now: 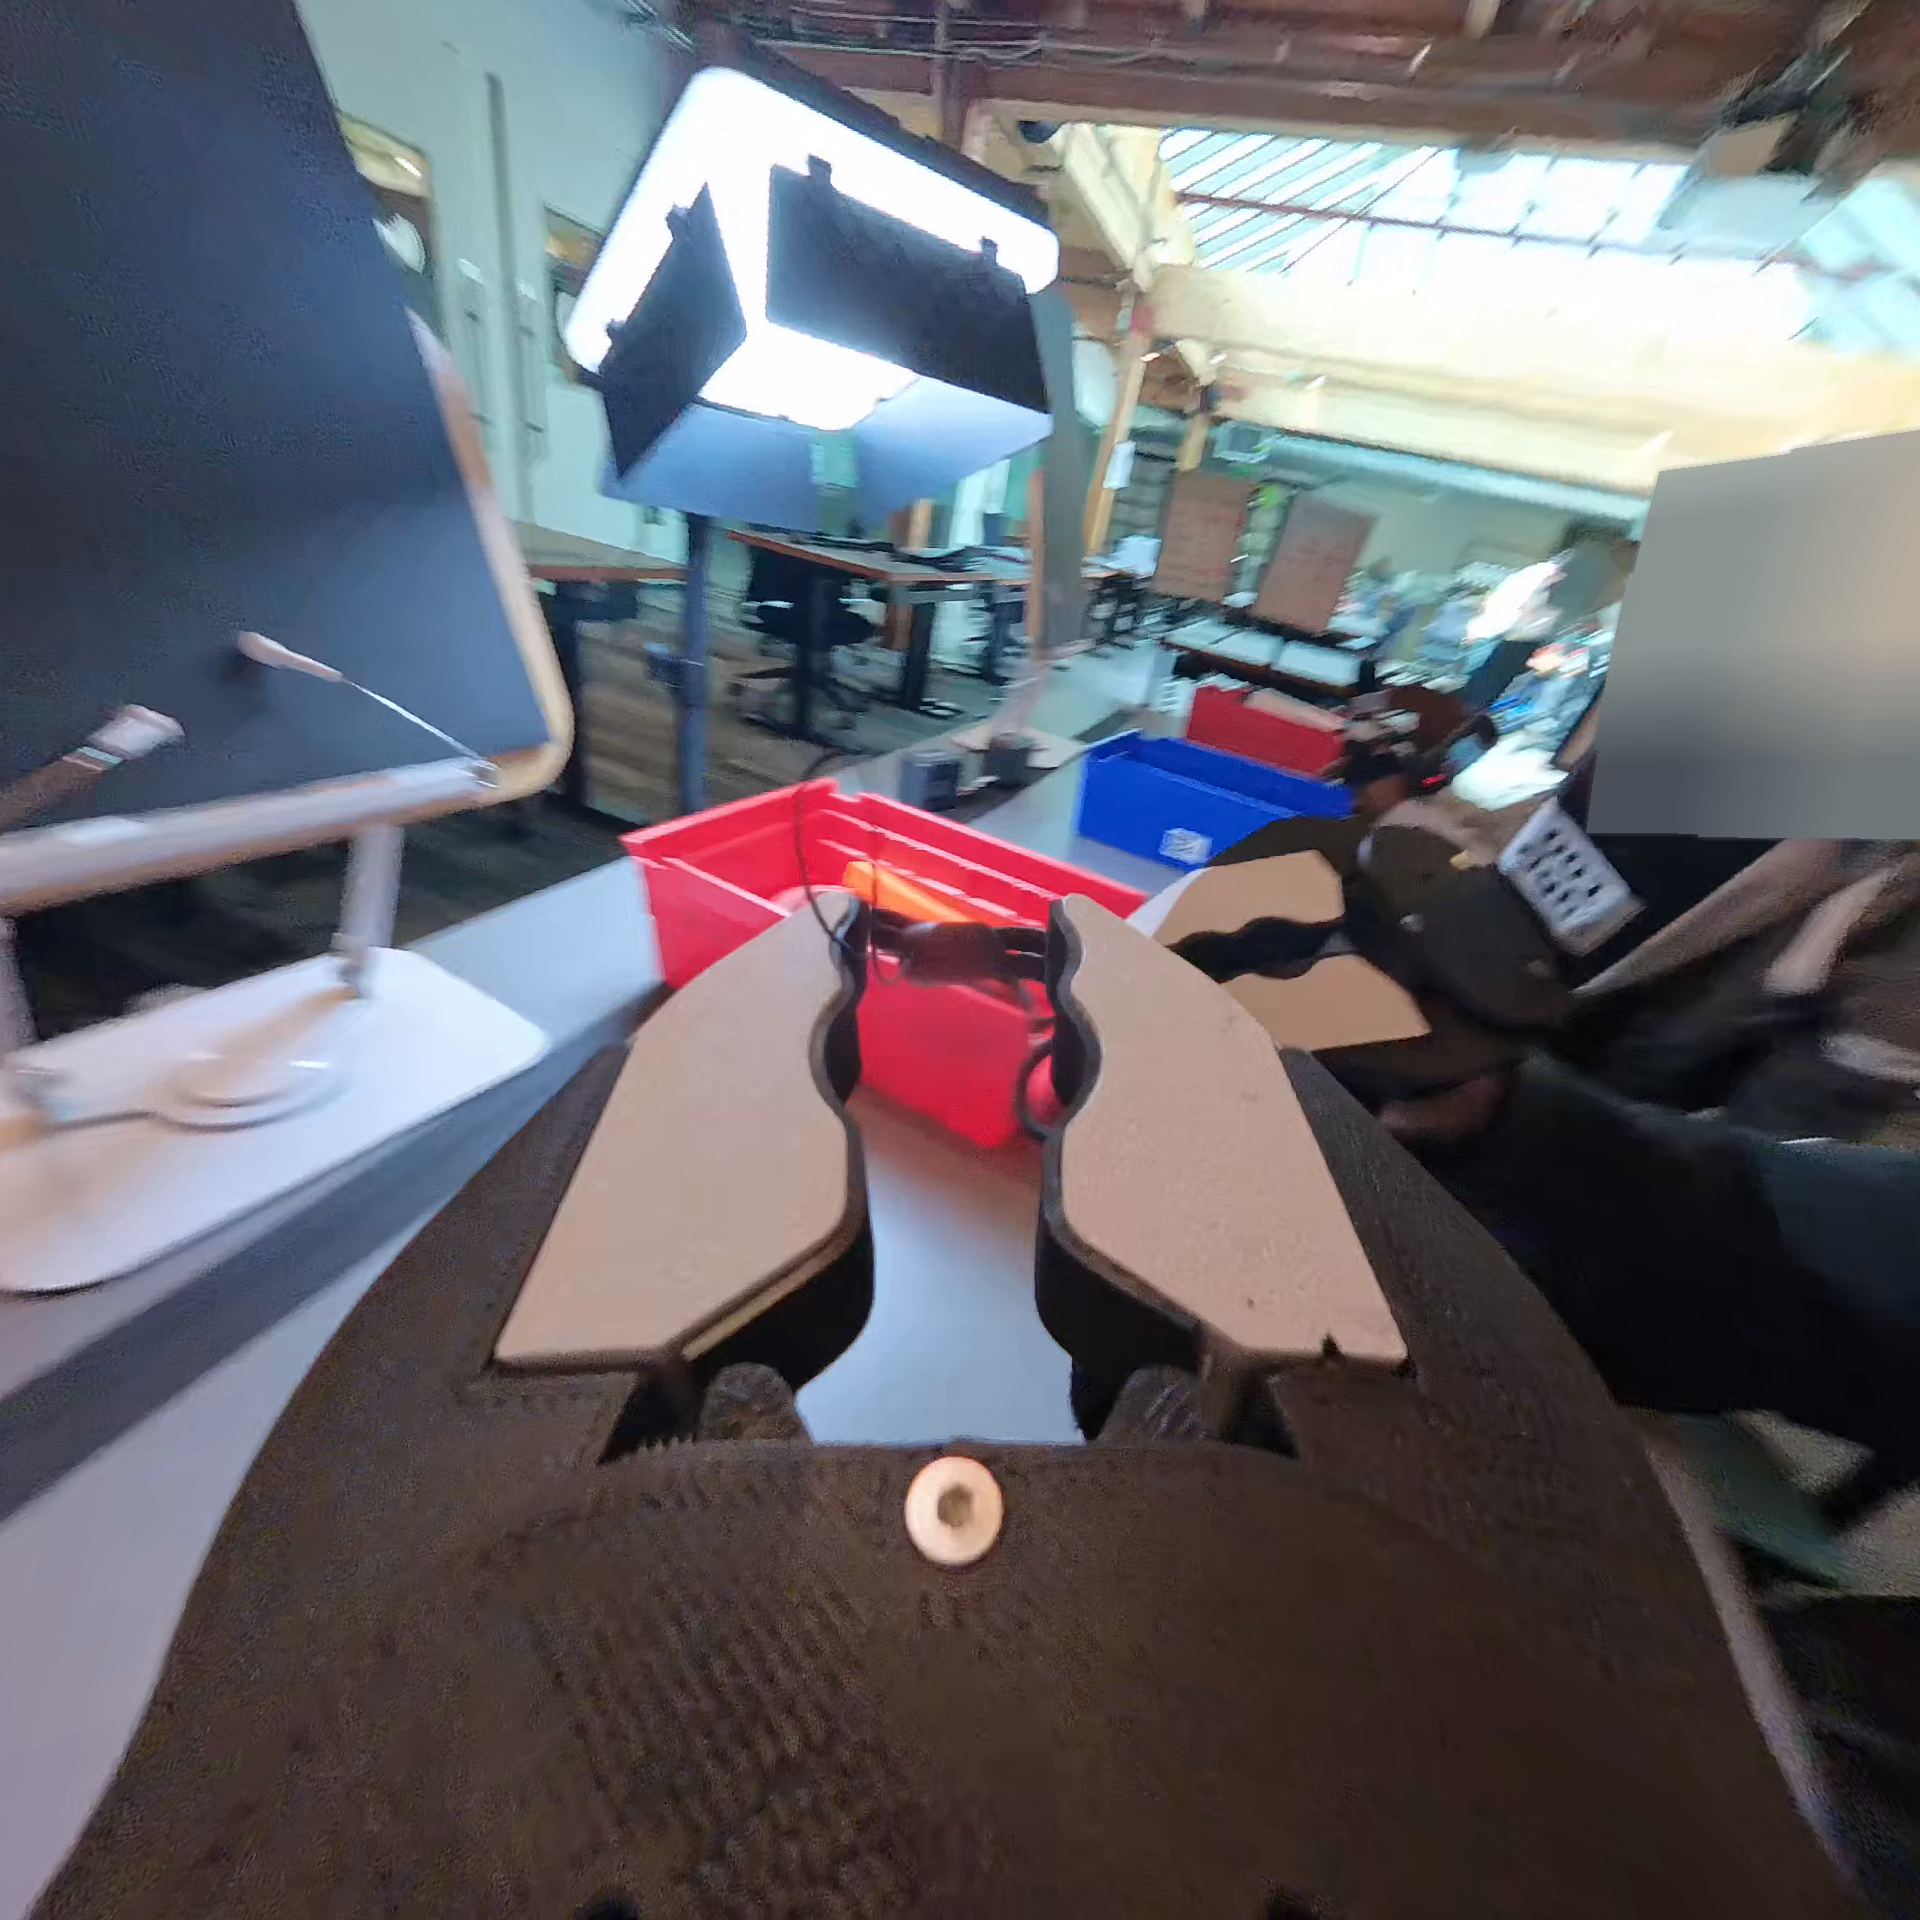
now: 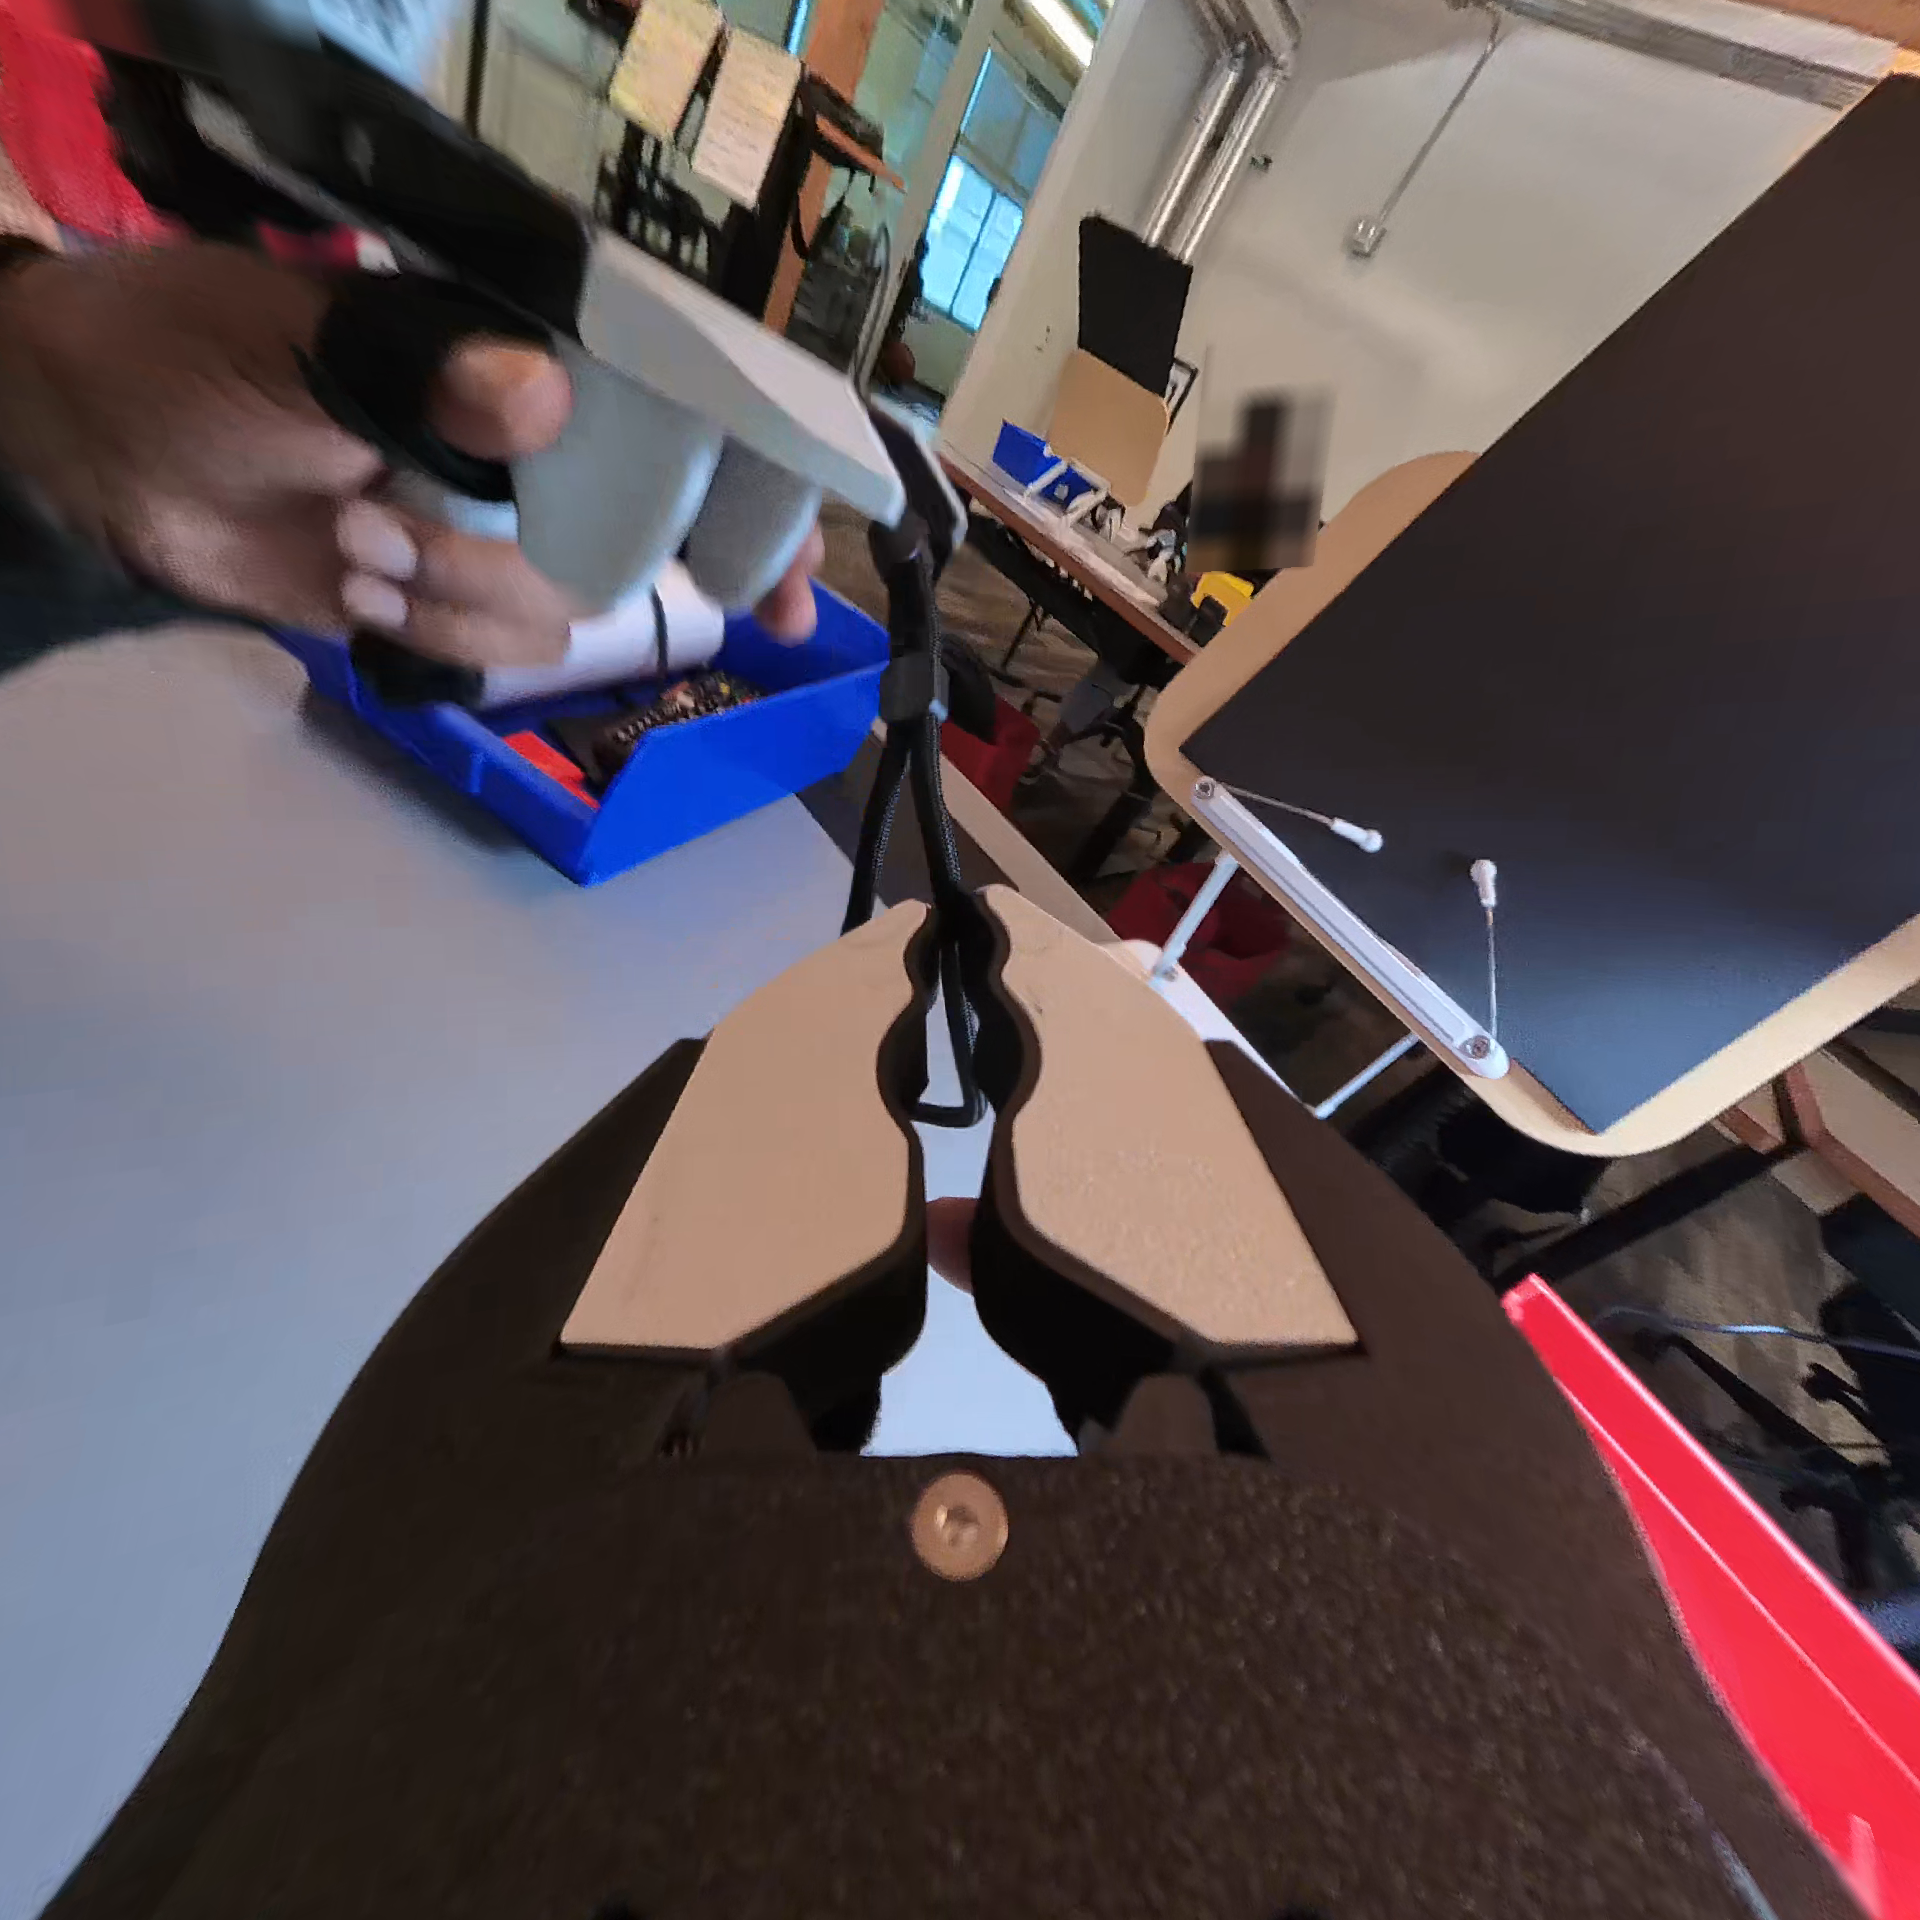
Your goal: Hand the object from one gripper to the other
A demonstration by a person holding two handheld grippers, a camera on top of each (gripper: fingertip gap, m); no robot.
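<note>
Pinching black cord (image 2: pixel 935 810) near its looped end with right gripper (image 2: pixel 956 909), fingers narrowed almost together. Gripping the cord's thicker end with left gripper (image 1: pixel 948 920), fingers partway apart, pressing on it from both sides. Holding the cord stretched between the two, above the grey desk (image 2: pixel 260 935). Standing tilted past the desk's edge: black board (image 2: pixel 1610 675) on a white stand. Sitting on the desk: red bin (image 1: pixel 727 883), blue bin (image 2: pixel 707 790). Wrapping around the left gripper's handle: hand (image 2: pixel 208 436).
</note>
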